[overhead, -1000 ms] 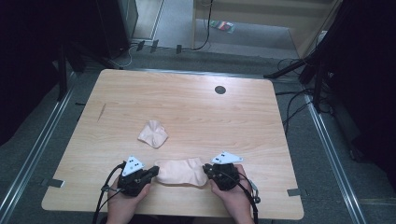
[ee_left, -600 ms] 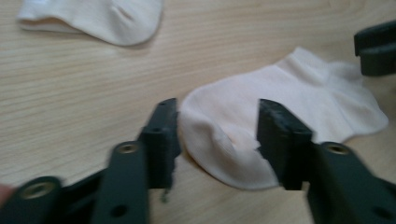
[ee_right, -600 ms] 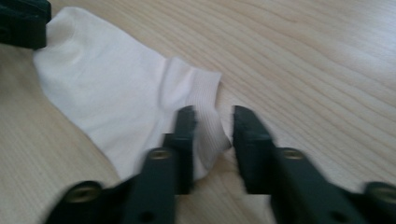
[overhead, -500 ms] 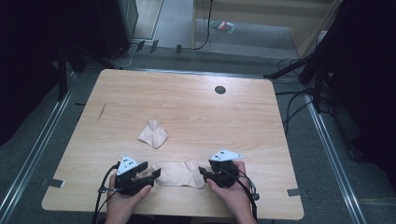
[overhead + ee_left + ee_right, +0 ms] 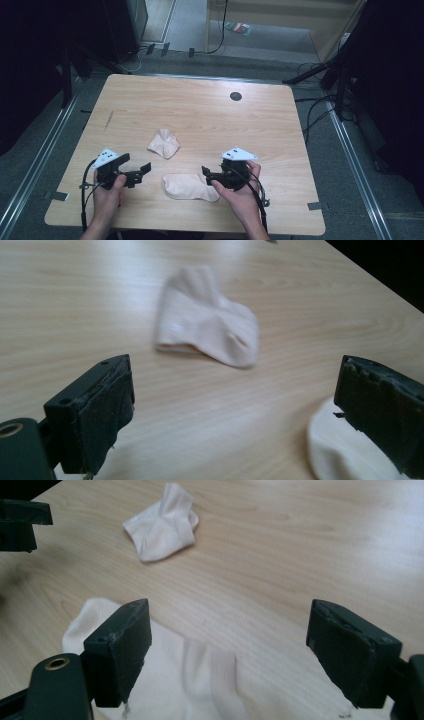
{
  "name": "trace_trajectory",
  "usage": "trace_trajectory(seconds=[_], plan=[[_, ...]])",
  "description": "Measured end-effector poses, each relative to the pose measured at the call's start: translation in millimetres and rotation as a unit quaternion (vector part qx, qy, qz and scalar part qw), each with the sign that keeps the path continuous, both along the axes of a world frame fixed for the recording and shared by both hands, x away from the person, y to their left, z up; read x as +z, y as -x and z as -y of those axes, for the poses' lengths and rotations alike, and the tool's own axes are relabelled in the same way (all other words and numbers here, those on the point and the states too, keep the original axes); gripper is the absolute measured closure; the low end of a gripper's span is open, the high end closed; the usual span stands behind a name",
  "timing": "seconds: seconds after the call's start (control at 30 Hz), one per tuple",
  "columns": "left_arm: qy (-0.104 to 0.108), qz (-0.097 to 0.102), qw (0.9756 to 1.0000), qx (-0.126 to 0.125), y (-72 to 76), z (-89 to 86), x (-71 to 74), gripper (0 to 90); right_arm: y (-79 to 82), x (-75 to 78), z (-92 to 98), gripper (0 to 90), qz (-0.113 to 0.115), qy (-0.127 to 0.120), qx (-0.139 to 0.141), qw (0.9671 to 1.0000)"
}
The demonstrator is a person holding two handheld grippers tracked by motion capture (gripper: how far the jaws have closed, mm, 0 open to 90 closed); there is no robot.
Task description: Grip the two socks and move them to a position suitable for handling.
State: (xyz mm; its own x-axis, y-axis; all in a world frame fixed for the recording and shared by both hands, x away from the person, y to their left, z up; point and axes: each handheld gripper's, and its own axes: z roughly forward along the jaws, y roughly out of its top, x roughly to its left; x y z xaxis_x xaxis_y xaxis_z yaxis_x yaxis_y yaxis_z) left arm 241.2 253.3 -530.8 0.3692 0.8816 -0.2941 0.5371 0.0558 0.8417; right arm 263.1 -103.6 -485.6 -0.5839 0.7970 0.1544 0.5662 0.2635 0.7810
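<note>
Two pale pink socks on the wooden bench point(image 5: 280, 125).

Flat sock point(image 5: 191, 187) lies near the bench's front edge, between the two hands, long axis running left to right across the high view. Right end sits just under the right hand-held gripper point(image 5: 206, 174); left end rounded, short of the left hand-held gripper point(image 5: 145, 169), bare wood between them. The right hand is the nearer to it.

Crumpled sock point(image 5: 163, 143) sits farther in, beyond the flat one and apart from it, bunched into a lump with folds. It lies ahead of the left hand-held gripper, which is nearer to it than the right.

Both grippers: jaws have just been opening, now stand wide apart, clamped on nothing. In the right gripper view the flat sock point(image 5: 200, 680) lies on the bench below and between the jaws, ribbed cuff visible, pads off the cloth. In the left gripper view the crumpled sock point(image 5: 207, 322) sits ahead, slightly blurred.

Judgement: flat sock looks released; the crumpled one seems the likely next pick.
</note>
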Motion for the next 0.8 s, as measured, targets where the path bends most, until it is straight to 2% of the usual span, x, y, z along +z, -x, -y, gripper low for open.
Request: trace_trajectory(seconds=[0.1,0.23,0.33,0.47,0.6,0.7,0.8], plan=[[-0.010,0.005,0.9998,0.018,-4.6,-12.8,-4.4,3.0,-8.6,10.4,-13.6,18.1,0.009,0.005,0.001,0.9999],[-0.010,0.007,0.9994,0.034,-7.8,-21.1,-11.4,3.0,-22.5,21.1,-35.0,18.6,0.019,0.010,0.003,0.9998],[0.005,0.005,0.9990,0.045,-8.8,-23.0,-15.8,3.0,-32.7,24.0,-50.2,19.8,0.017,0.013,0.005,0.9998],[0.001,0.012,0.9989,0.044,-7.0,-22.0,-16.6,3.0,-49.9,19.9,-70.7,21.0,0.007,0.022,0.003,0.9997],[-0.018,0.024,0.9984,0.047,-5.2,-17.5,-16.7,3.1,-67.0,11.3,-88.7,20.0,-0.007,0.043,0.014,0.9990],[-0.029,0.021,0.9985,0.042,-5.9,-14.0,-17.2,3.1,-81.9,2.7,-97.9,19.9,-0.026,0.048,0.018,0.9983],[-0.025,0.021,0.9986,0.041,-6.8,-14.2,-17.7,3.1,-90.7,-2.9,-107.6,19.9,-0.037,0.054,0.022,0.9976]])
